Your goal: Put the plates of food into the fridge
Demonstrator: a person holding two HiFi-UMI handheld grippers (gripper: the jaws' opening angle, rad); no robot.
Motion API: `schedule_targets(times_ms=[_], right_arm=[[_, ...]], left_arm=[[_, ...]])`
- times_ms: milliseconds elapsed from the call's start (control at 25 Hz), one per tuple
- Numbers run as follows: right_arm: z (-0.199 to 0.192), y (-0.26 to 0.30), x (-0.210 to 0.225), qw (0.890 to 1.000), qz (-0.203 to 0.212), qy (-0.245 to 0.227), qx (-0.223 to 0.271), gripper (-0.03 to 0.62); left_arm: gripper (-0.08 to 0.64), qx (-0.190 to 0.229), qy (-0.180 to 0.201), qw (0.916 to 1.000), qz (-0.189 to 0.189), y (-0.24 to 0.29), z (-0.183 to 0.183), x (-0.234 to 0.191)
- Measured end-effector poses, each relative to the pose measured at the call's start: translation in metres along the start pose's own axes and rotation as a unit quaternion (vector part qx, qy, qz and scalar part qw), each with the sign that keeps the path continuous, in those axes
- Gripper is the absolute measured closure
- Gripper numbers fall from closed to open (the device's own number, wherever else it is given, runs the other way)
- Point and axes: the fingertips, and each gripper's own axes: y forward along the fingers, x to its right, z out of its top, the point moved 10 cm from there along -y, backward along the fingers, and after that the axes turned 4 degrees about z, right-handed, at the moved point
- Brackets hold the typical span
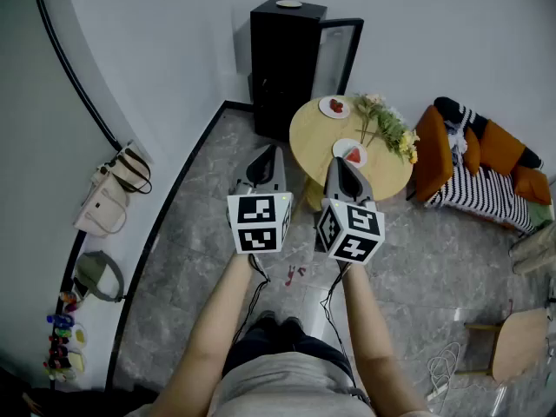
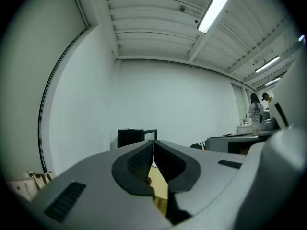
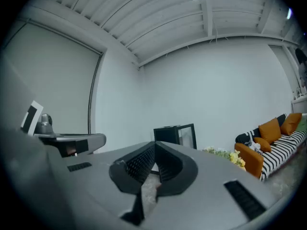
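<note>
While the fingers (image 2: 136,163) of both grippers are pressed together on nothing, the nearest plate (image 1: 354,155) is seen ahead — closest to the right gripper (image 1: 338,161).

Both forearms (image 1: 217,328) stretch forward side by side, short of the round table (image 1: 313,137). Left gripper (image 1: 270,150) and right gripper (image 1: 335,162): jaws pressed together, nothing between.

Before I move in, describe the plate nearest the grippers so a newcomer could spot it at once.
Find the round wooden table beside the black fridge. Of its two white plates of red food, take the near plate, just past the right gripper. The far plate sits by the fridge.
</note>
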Motion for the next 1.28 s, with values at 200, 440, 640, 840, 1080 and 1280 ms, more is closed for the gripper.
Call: schedule_targets(times_ms=[200,440,640,840,1080,1280], right_arm=[[0.002,0.003,0.000,1.000,0.002,0.002,0.003,0.578],[0.000,0.002,-0.001,1.000,0.000,-0.007,0.003,0.578],[-0.005,-0.002,0.001,1.000,0.004,0.008,0.005,0.578],[-0.014,-0.010,0.016,1.000,-0.008,0.020,-0.003,0.578],[-0.036,-0.026,0.056,0.997,-0.030,0.068,-0.019,0.578],[-0.058,-0.037,0.090,0.992,-0.053,0.103,-0.039,0.578]], left_arm=[[0.549,0.002,0.001,1.0000,-0.002,0.003,0.002,-0.001],[0.548,0.002,0.004,1.0000,0.002,0.002,0.000,-0.001],[0.548,0.001,-0.001,1.0000,0.001,0.000,-0.001,0.001],[0.548,-0.012,-0.016,0.9997,-0.012,0.001,-0.012,0.013],[0.548,-0.064,-0.051,0.9963,-0.027,0.006,-0.043,0.035],[0.548,-0.092,-0.076,0.9925,-0.026,0.009,-0.068,0.051]])
